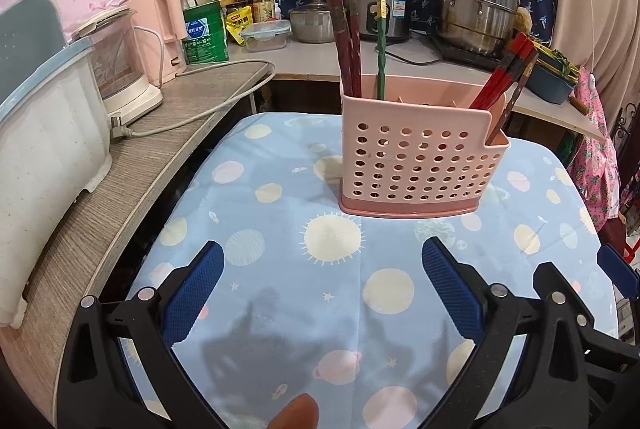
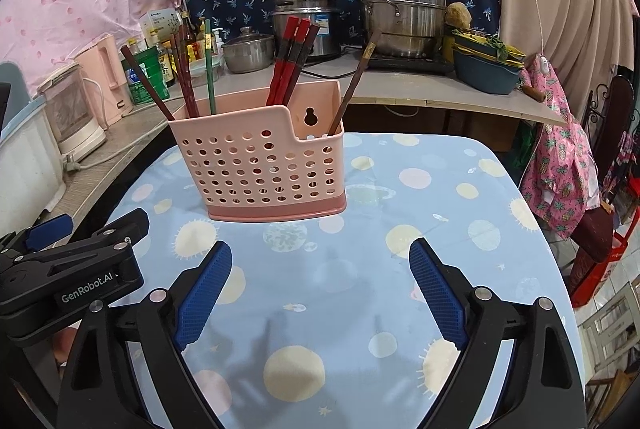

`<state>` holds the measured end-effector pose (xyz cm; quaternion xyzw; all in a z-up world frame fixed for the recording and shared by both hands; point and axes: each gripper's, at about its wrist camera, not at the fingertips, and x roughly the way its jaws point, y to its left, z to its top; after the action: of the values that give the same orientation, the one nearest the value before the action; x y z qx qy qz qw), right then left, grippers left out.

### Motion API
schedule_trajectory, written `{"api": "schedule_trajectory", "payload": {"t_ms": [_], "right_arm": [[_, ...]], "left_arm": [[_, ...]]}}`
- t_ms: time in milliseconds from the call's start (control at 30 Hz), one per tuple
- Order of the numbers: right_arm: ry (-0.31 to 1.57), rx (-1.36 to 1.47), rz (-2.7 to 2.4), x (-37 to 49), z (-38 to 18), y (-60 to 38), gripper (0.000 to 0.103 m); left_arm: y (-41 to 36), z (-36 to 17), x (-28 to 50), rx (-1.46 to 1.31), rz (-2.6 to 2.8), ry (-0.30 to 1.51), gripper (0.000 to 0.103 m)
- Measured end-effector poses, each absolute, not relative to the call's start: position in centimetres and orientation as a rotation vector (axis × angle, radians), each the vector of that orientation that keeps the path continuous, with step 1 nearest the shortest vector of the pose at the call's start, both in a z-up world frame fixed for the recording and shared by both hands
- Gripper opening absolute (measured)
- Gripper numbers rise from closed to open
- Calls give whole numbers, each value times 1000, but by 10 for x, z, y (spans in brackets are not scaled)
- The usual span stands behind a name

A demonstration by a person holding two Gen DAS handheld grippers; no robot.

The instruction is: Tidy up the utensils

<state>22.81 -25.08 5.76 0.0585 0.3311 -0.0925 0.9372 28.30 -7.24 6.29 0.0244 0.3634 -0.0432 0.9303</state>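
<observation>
I take the pink perforated utensil holder as my landmark; it stands upright on the blue planet-print tablecloth, toward the far edge of the table. Well to its left, on the grey counter, I see a white appliance with a clear lid and a green tin. Nearer me than the holder and a little left of it, my left gripper hovers over the cloth, its blue pads spread wide with nothing between them. Inside the holder, at its left end, stand dark brown chopsticks and one green chopstick, all upright. In its middle section a bundle of red and black chopsticks leans right. In the low right compartment a single brown chopstick tilts outward. Nearer me than the holder and to its right, my right gripper hangs over the cloth, claw spread wide and empty. Behind the holder to the right, a steel steamer pot sits on the counter.
</observation>
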Motion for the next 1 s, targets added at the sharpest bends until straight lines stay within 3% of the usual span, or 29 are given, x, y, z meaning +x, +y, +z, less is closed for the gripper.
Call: {"api": "schedule_trajectory", "payload": {"t_ms": [1000], "right_arm": [[654, 144, -184, 210, 70, -250, 86]], "left_arm": [[-72, 80, 264, 61, -84, 707, 95]]}}
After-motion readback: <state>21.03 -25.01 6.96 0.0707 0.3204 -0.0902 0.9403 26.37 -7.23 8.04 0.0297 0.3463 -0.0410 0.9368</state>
